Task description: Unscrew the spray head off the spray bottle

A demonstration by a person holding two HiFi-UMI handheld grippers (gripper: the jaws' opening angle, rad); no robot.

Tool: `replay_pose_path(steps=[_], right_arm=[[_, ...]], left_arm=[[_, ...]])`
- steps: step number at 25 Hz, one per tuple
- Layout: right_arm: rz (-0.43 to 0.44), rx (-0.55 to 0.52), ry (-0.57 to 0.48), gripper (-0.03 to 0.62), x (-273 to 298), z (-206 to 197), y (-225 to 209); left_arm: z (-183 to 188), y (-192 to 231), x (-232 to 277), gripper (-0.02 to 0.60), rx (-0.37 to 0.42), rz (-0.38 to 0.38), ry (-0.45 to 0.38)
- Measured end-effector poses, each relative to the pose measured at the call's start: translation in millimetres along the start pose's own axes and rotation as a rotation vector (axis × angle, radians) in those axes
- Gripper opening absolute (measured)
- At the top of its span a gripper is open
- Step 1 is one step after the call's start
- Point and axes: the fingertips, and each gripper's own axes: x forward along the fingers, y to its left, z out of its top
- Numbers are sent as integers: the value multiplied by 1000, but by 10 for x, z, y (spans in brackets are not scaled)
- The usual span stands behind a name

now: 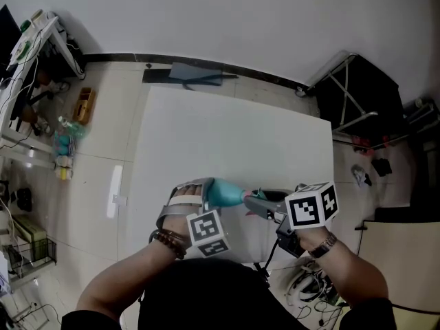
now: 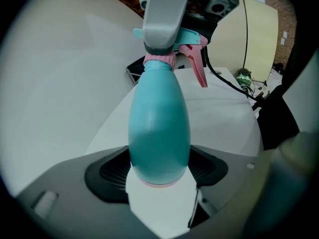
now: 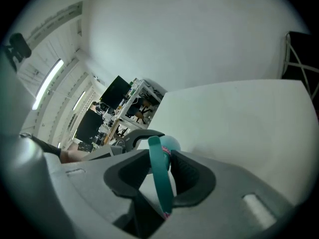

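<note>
A teal spray bottle [image 1: 223, 194] lies level above the near edge of the white table [image 1: 234, 136], carried between both grippers. My left gripper [image 1: 199, 196] is shut on the bottle's body [image 2: 159, 123], and its pads press both sides near the base. The left gripper view looks along the bottle to its pink collar and pink trigger [image 2: 198, 68]. My right gripper [image 1: 260, 203] is shut on the teal spray head [image 3: 159, 178], which stands edge-on between its dark pads. Beyond the head the bottle's rounded shoulder [image 3: 171, 144] shows, with the left gripper [image 3: 134, 139] behind it.
A black folding chair [image 1: 357, 95] stands right of the table. Cluttered shelves [image 1: 34, 60] and a wooden box [image 1: 84, 105] are on the floor at the left. Cables [image 1: 309, 287] lie by my right arm. A grey object [image 1: 196, 74] rests past the table's far edge.
</note>
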Motion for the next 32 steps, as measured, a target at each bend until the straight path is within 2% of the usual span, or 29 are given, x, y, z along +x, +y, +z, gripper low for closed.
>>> replay_pose_path(steps=[5, 10, 16, 19, 21, 24, 28, 32], right_arm=[[-96, -225, 56, 120, -1, -37, 48], [-212, -601, 205, 118, -8, -133, 97], [-254, -968, 345, 118, -9, -244, 214], [-260, -1079, 394, 118, 6, -305, 219], [-243, -1048, 400, 118, 9, -315, 212], [-194, -845, 351, 118, -7, -268, 185], [-116, -455, 275, 118, -27, -251, 88], [16, -7, 202, 118, -22, -315, -1]], left_arm=[[4, -41, -7, 383, -9, -10, -11], [32, -130, -15, 383, -4, -45, -22], [50, -211, -54, 383, 9, -84, -28], [36, -200, -69, 383, 44, -66, -24], [28, -173, -79, 382, 65, -40, -25], [32, -123, -102, 382, 75, -1, -31], [25, -58, -117, 382, 133, 75, -15], [32, -17, -118, 382, 212, 159, 3]])
